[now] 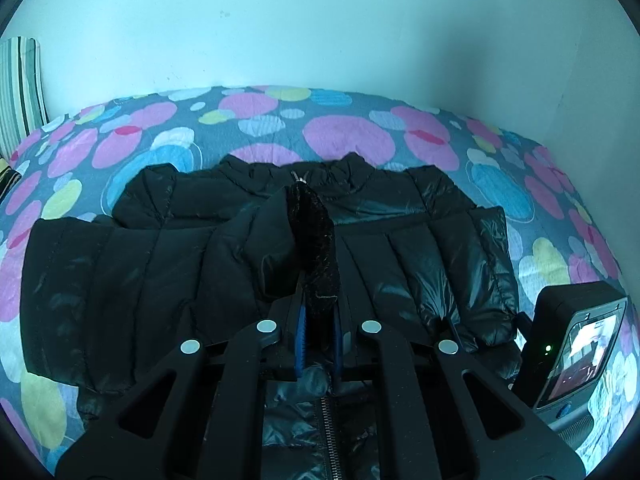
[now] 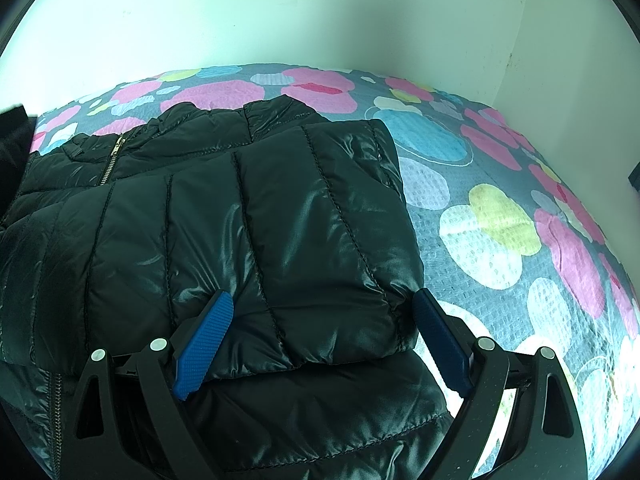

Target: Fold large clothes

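Note:
A black quilted puffer jacket [image 1: 160, 256] lies zipped, front up, on the bed. My left gripper [image 1: 320, 320] is shut on the black knit cuff [image 1: 318, 256] of the left sleeve, which is drawn across the chest toward the zipper. The jacket also fills the right wrist view [image 2: 224, 220], with its right sleeve [image 2: 304, 240] folded down over the body. My right gripper [image 2: 324, 332] is open, its blue pads [image 2: 204, 344] on either side of that sleeve's end.
The bed has a grey sheet with pink, blue and yellow circles [image 1: 344, 132], also in the right wrist view [image 2: 500, 232]. White walls stand behind and to the right. A striped pillow [image 1: 20, 88] leans at far left. The right gripper's body with its screen [image 1: 576, 352] sits at the jacket's right edge.

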Action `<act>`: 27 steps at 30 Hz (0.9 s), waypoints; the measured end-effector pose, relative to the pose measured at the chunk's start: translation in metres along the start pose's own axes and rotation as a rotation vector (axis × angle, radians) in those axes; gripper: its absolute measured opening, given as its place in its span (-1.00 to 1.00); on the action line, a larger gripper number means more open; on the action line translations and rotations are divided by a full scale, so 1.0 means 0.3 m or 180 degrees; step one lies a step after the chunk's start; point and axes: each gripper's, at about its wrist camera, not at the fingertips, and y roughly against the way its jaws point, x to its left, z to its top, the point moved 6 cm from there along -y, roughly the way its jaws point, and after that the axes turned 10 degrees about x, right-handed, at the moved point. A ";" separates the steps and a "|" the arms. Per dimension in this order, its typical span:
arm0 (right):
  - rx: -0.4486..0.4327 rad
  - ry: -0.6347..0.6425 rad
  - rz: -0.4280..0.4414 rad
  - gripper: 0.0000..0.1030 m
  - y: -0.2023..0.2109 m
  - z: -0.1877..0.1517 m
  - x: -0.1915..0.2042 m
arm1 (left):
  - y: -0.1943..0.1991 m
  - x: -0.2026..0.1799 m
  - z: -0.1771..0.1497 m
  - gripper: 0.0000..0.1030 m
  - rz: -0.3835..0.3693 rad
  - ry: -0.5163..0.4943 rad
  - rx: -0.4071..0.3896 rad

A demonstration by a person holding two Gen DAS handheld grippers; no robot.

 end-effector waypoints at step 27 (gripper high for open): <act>-0.0011 0.0018 -0.0036 0.74 0.002 0.001 0.002 | 0.192 0.676 -0.291 0.28 0.1057 0.0979 -0.0057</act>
